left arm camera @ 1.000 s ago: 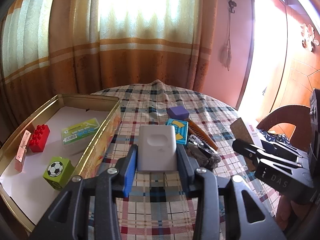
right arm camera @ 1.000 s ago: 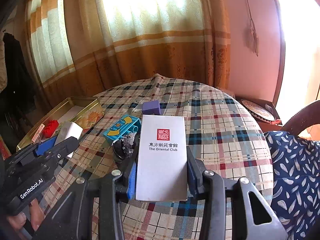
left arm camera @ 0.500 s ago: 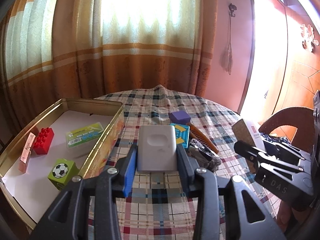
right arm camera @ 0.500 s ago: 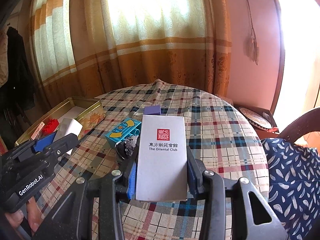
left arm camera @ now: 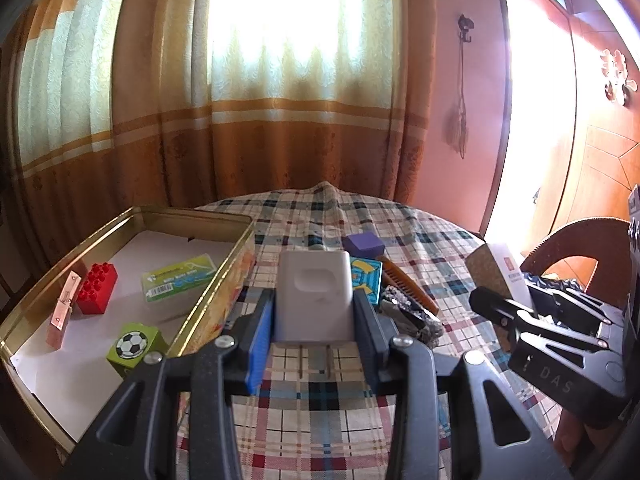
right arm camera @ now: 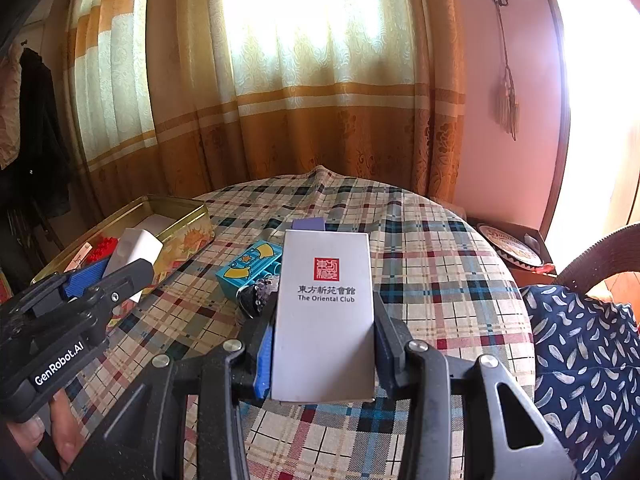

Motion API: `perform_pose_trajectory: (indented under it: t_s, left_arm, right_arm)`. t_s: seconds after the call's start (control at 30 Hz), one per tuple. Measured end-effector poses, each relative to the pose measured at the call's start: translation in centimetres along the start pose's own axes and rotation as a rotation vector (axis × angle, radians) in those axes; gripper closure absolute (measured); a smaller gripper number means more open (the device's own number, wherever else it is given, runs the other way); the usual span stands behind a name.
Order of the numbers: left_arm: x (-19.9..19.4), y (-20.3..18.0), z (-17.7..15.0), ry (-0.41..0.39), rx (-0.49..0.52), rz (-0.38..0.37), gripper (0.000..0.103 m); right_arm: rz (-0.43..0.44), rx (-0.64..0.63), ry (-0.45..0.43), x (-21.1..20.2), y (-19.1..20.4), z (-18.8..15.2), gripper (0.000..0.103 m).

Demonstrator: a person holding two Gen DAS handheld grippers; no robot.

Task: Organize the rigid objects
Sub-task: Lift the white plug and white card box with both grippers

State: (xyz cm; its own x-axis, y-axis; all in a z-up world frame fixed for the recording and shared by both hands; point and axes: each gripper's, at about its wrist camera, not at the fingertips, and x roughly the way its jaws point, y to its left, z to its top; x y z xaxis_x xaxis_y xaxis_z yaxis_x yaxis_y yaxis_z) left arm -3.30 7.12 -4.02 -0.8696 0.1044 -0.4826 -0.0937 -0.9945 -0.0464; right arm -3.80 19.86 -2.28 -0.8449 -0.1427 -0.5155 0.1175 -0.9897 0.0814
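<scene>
My left gripper [left arm camera: 314,316] is shut on a white plug adapter [left arm camera: 314,294], held above the checked table just right of the gold tin [left arm camera: 224,284]. The tin holds a red brick [left arm camera: 97,288], a green packet [left arm camera: 180,282], a green football cube [left arm camera: 134,346] and a pink clip [left arm camera: 62,314]. My right gripper [right arm camera: 324,328] is shut on a white box [right arm camera: 325,312] printed "The Oriental Club", held above the table. It also shows at the right of the left wrist view [left arm camera: 496,304]. The left gripper shows in the right wrist view [right arm camera: 120,276].
On the table lie a purple block [left arm camera: 363,244], a blue patterned box [right arm camera: 250,268], a brown comb [left arm camera: 404,286] and a dark glittery object [left arm camera: 412,316]. A wicker chair [left arm camera: 576,248] and blue patterned cloth [right arm camera: 584,344] are at the right. Curtains hang behind.
Both grippers have risen a little with their objects. The table and tin sit lower and farther in both views.
</scene>
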Motion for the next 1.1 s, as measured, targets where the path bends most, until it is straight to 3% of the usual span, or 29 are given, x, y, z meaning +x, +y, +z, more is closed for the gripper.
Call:
perform_pose_trajectory:
  t_s: [1.1]
  left_arm:
    - [-1.4,0.1,0.1,-0.069,-0.006,0.024,0.066]
  right_arm:
    - [-0.007,-0.08,-0.047,-1.0,1.9,-0.5,0.06]
